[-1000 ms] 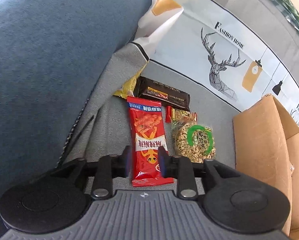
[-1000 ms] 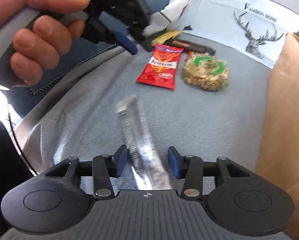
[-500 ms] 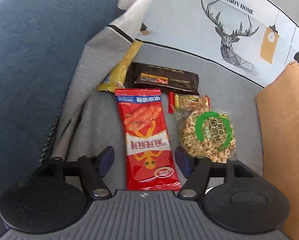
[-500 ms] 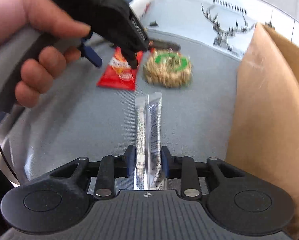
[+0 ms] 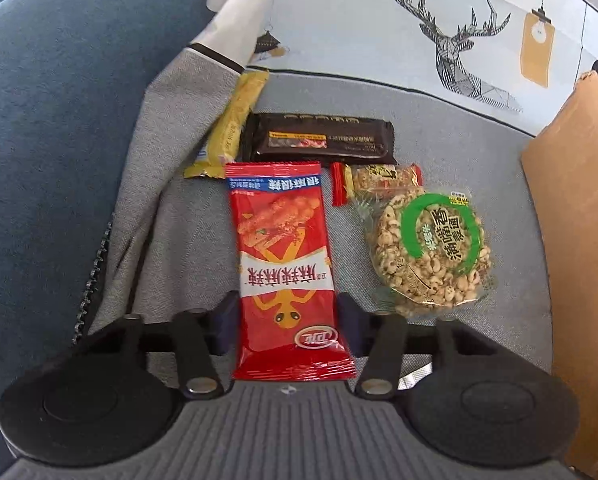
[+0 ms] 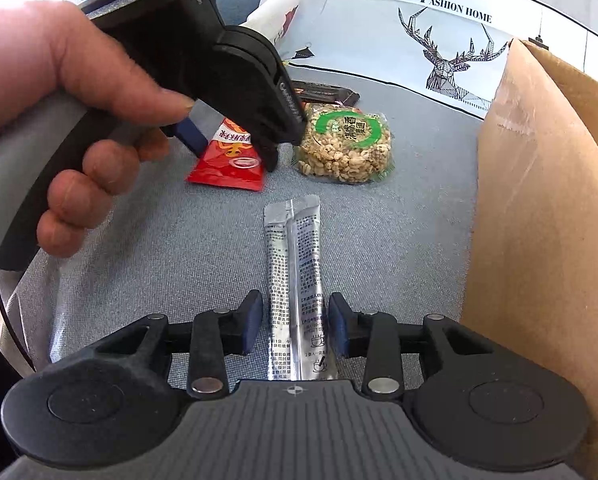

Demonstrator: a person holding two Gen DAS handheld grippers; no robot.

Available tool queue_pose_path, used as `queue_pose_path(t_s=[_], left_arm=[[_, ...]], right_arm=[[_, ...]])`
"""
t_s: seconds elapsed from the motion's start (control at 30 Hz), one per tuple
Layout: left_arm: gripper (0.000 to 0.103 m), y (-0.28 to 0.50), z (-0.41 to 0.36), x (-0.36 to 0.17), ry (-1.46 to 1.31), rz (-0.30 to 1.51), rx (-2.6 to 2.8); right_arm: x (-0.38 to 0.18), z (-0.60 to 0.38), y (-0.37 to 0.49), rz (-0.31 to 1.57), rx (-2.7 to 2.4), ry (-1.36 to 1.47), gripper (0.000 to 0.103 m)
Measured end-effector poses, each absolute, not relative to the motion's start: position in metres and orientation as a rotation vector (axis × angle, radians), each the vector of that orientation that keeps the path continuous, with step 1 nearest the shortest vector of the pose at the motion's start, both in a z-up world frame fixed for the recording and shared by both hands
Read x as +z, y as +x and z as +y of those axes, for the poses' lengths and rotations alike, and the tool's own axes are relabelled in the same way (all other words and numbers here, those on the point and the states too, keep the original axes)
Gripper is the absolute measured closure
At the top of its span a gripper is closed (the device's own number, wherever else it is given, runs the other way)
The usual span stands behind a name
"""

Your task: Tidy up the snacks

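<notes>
Since the frame half a second back, the left gripper (image 5: 287,322) has narrowed its fingers about the red snack packet (image 5: 285,268), and the right gripper (image 6: 295,328) has slackened on the silver sachet (image 6: 295,280) it then pinched.

Left gripper: pads stand at either long edge of the red snack packet near its lower end; whether they press it cannot be told. The packet lies flat on the grey cloth (image 5: 187,232).

Right gripper: fingers parted, a slim gap on each side of the silver sachet, which lies flat on the cloth between them, printed side up.

Other snacks, left wrist view: a round puffed-grain cake (image 5: 431,252) lies just right of the red packet; a small red-ended bar (image 5: 379,180) touches the cake's far edge; a dark brown packet (image 5: 323,138) lies beyond both; a yellow bar (image 5: 231,128) lies aslant at the cloth's left fold.

A cardboard box (image 6: 547,200) stands at the cloth's right edge, near the sachet.

The left hand (image 6: 59,120) grips its tool's handle.
</notes>
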State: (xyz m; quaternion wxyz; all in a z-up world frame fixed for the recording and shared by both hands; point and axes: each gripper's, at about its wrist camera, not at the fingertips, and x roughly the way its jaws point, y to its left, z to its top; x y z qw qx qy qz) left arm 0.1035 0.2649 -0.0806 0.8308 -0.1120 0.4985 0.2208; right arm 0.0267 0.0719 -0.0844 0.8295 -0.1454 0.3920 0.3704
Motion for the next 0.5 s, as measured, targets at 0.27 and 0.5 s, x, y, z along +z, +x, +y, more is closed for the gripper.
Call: queue_pose_path(t_s=[0.27,0.5], left_arm=[[0.050,0.077,0.273,-0.067,-0.282,1.040,0.459],[0.050,0.059,0.272,-0.072,-0.283,1.141,0.398]], right_arm=[[-0.078,0.066,0.022,0.791,0.795,-0.284,0.077],[-0.076,0.063,0.024,0.812,0.788,-0.269,0.076]])
